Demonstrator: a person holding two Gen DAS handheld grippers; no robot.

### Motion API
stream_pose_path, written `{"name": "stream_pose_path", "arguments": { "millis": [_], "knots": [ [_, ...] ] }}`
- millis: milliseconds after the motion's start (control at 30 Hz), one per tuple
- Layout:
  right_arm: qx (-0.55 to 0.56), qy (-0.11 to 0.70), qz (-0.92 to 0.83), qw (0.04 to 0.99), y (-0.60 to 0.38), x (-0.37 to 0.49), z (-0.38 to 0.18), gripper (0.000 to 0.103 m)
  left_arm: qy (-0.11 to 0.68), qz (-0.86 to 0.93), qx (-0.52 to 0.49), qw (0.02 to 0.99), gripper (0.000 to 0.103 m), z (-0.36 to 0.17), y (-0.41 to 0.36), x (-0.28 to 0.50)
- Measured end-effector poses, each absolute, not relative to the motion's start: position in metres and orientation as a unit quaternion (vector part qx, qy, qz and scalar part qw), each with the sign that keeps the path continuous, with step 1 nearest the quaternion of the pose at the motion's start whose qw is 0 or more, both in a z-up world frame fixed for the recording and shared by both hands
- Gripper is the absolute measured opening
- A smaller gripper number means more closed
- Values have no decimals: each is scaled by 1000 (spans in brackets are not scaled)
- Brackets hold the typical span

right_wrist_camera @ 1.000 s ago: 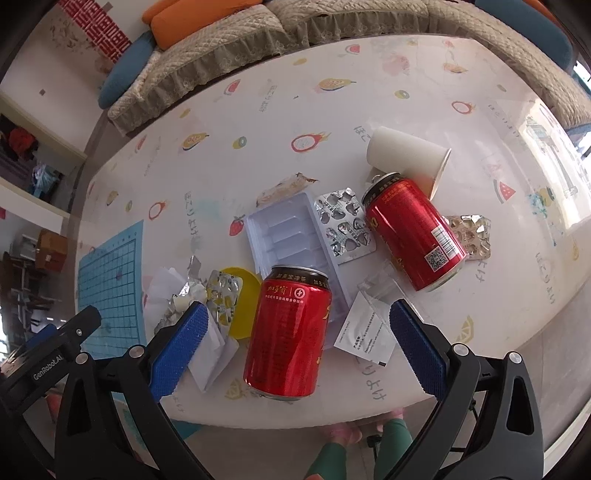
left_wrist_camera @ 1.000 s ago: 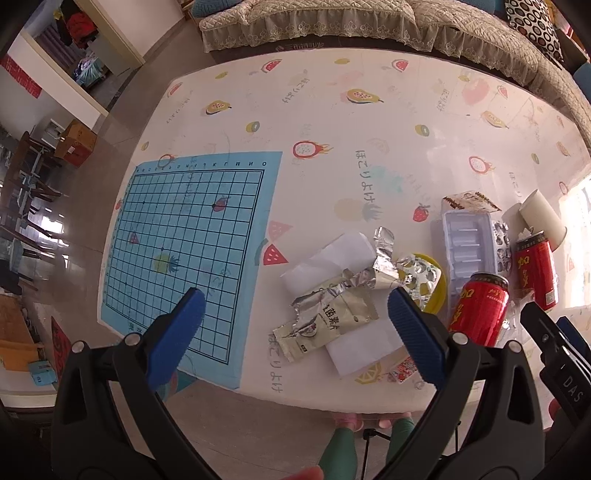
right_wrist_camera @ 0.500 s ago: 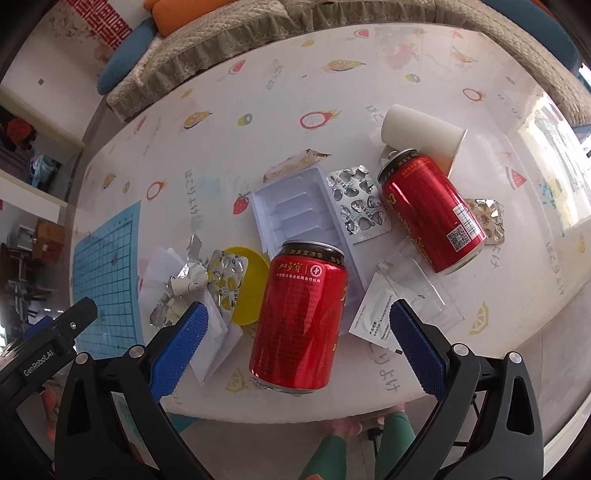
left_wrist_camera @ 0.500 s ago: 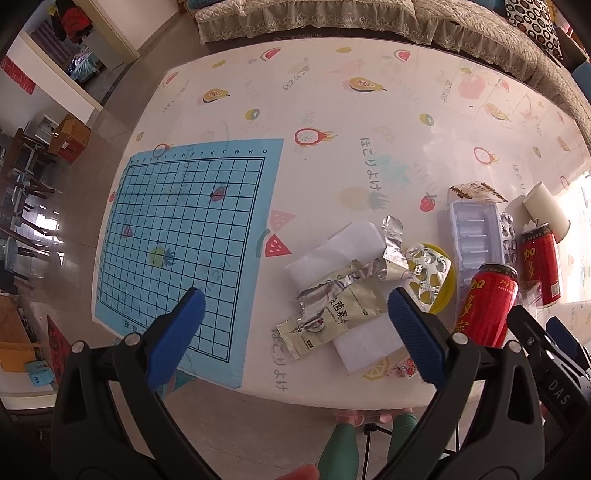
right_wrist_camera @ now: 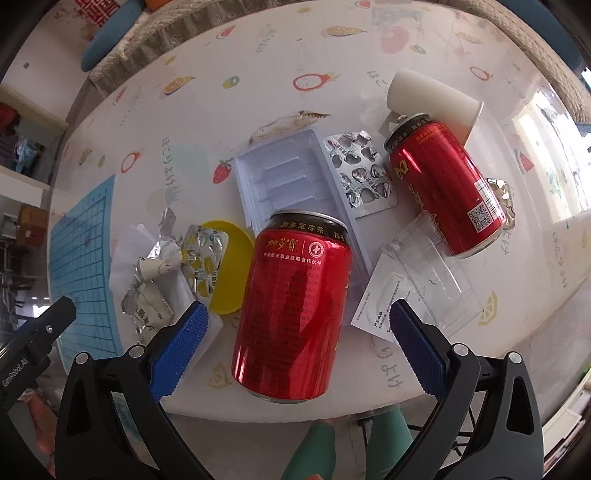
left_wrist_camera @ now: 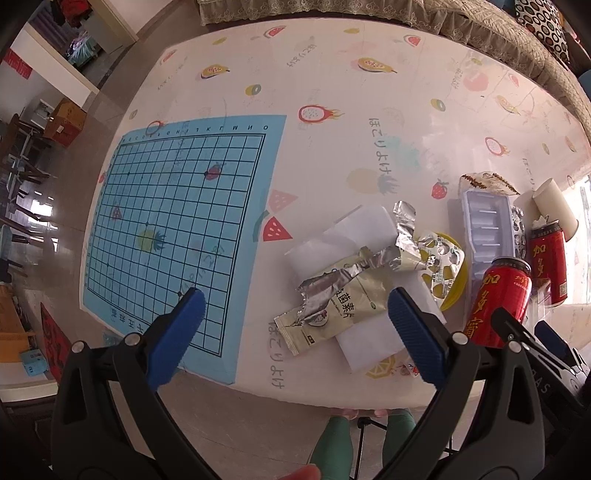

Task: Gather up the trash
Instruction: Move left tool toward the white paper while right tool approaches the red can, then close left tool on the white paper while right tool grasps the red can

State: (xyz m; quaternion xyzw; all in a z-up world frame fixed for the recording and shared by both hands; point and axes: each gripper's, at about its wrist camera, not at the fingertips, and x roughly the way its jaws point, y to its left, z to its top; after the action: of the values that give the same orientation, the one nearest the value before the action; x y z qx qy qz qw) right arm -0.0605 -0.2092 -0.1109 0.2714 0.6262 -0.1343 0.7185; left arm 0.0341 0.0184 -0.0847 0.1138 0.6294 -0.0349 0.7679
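Observation:
Trash lies along the table's near edge. An upright red can (right_wrist_camera: 295, 306) (left_wrist_camera: 496, 299) stands straight ahead of my open right gripper (right_wrist_camera: 295, 343), its blue pads wide on either side. A second red can (right_wrist_camera: 447, 184) lies on its side by a white paper cup (right_wrist_camera: 432, 101). My open left gripper (left_wrist_camera: 293, 328) hovers before a torn foil sachet (left_wrist_camera: 343, 295) on white paper (left_wrist_camera: 347, 236). A yellow lid (right_wrist_camera: 231, 273), blister packs (right_wrist_camera: 360, 173) and a white plastic tray (right_wrist_camera: 288, 181) lie between.
A blue grid mat (left_wrist_camera: 181, 225) covers the table's left part. A clear plastic shell (right_wrist_camera: 432, 277) and a paper leaflet (right_wrist_camera: 380, 302) lie right of the upright can. A sofa (left_wrist_camera: 480, 22) runs behind the table. A person's legs (left_wrist_camera: 332, 439) show below the table's edge.
Both grippers have moved closer to the table. The upright can looms larger between the right pads. The trash itself has not shifted.

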Motion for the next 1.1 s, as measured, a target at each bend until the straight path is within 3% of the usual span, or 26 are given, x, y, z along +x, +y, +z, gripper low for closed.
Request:
{"name": "stream_pose_path", "arguments": {
  "millis": [367, 433, 467, 500, 900, 1100],
  "knots": [
    [272, 643, -142, 702, -207, -56, -130, 96, 652, -60, 88, 751, 97, -106, 27, 18],
    [278, 647, -137, 697, -207, -54, -134, 83, 654, -66, 80, 749, 97, -108, 28, 17],
    [286, 651, -133, 691, -208, -55, -137, 71, 654, -70, 75, 750, 97, -108, 28, 15],
    [290, 655, -132, 685, -206, -53, -141, 69, 653, -75, 71, 750, 97, -107, 28, 14],
    [294, 650, -117, 691, -214, -61, -143, 66, 660, -130, 27, 740, 96, -134, 6, -3],
    [288, 650, -107, 695, -218, -63, -143, 66, 645, -159, 70, 744, 75, -152, -18, -12]
  ]
}}
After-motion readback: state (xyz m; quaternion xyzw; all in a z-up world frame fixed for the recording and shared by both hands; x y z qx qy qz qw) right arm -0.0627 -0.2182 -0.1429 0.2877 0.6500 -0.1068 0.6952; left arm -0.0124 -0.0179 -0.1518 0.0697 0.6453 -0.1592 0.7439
